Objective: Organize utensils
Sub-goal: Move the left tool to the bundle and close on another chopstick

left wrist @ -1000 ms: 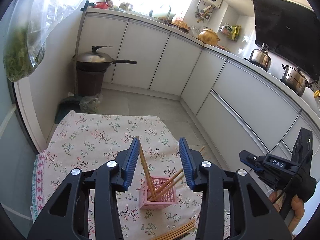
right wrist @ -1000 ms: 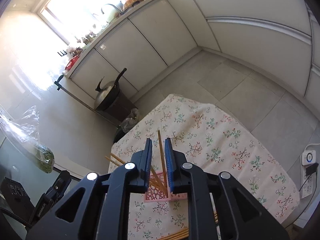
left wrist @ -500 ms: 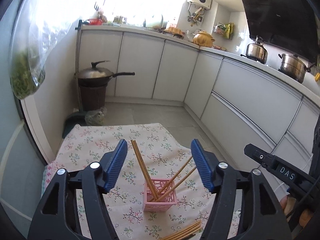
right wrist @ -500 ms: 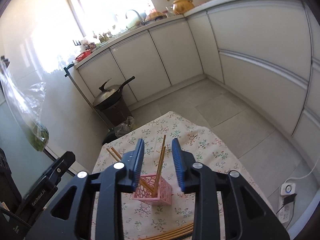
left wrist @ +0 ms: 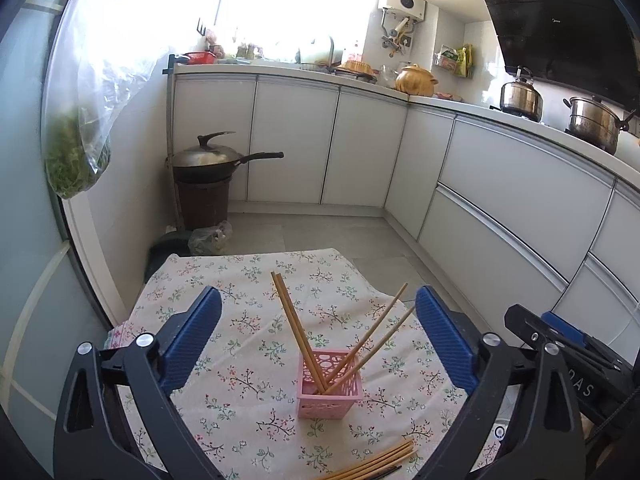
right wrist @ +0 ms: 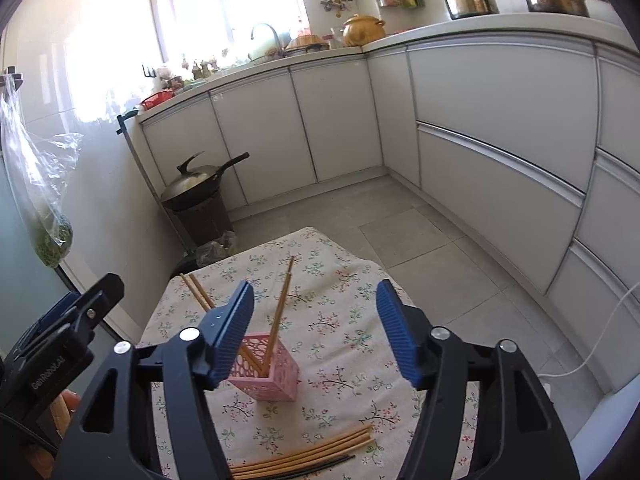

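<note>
A pink perforated basket (left wrist: 330, 394) stands on the flowered tablecloth (left wrist: 240, 400). Two wooden chopsticks (left wrist: 294, 324) lean left in it and two more (left wrist: 376, 332) lean right. My left gripper (left wrist: 318, 296) hangs above and short of the basket, jaws still opening, nothing between the pads. My right gripper (right wrist: 315, 288) is also opening and empty, with the basket (right wrist: 276, 380) and a leaning chopstick (right wrist: 280, 312) below the gap. Several loose wooden chopsticks (right wrist: 312, 452) and thin black ones (right wrist: 320, 466) lie at the table's near edge.
A lidded wok (left wrist: 212, 160) sits on a brown bin beyond the table's far edge. A plastic bag of greens (left wrist: 76, 160) hangs at the left. White cabinets (left wrist: 500, 200) line the back and right, with grey floor between. The other gripper (left wrist: 560, 344) shows at the right edge.
Both grippers opened wide and let go of the chopsticks, which now lean in the basket. Both drew back from it, and the right view rolled upright.
</note>
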Demonstrator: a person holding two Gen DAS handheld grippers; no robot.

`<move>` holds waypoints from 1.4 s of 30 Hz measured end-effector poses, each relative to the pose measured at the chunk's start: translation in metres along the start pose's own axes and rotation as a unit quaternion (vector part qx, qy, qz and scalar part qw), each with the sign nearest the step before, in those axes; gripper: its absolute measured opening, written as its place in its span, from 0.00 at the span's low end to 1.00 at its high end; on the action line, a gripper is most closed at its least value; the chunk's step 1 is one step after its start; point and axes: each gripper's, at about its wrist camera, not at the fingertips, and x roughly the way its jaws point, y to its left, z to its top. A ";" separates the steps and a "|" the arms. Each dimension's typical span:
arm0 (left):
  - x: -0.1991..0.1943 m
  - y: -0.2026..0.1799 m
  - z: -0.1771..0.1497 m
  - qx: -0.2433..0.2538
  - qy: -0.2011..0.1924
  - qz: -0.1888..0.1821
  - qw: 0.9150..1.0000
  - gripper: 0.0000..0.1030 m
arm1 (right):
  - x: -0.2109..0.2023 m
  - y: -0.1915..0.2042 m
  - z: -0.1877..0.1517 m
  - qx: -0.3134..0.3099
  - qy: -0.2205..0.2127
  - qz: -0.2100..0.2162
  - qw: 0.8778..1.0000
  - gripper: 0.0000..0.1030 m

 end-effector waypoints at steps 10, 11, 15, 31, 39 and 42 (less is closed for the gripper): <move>0.008 -0.012 -0.020 0.029 0.044 -0.014 0.999 0.93 | -0.002 -0.031 -0.020 0.027 0.021 -0.022 0.999 0.91; 0.010 -0.015 -0.024 0.033 0.048 -0.013 0.998 0.93 | -0.003 -0.035 -0.023 0.029 0.025 -0.023 0.999 0.91; 0.025 -0.021 -0.037 0.054 0.092 -0.025 0.994 0.93 | -0.006 -0.050 -0.044 0.038 0.051 -0.028 0.998 0.93; 0.127 -0.097 -0.144 0.151 0.391 -0.126 0.899 0.93 | 0.010 -0.136 -0.166 0.199 0.261 -0.022 0.945 0.93; 0.181 -0.121 -0.179 0.136 0.456 -0.108 0.873 0.93 | 0.015 -0.153 -0.173 0.223 0.284 -0.016 0.932 0.93; 0.190 -0.125 -0.187 0.144 0.462 -0.094 0.870 0.93 | 0.015 -0.154 -0.174 0.219 0.286 -0.018 0.933 0.93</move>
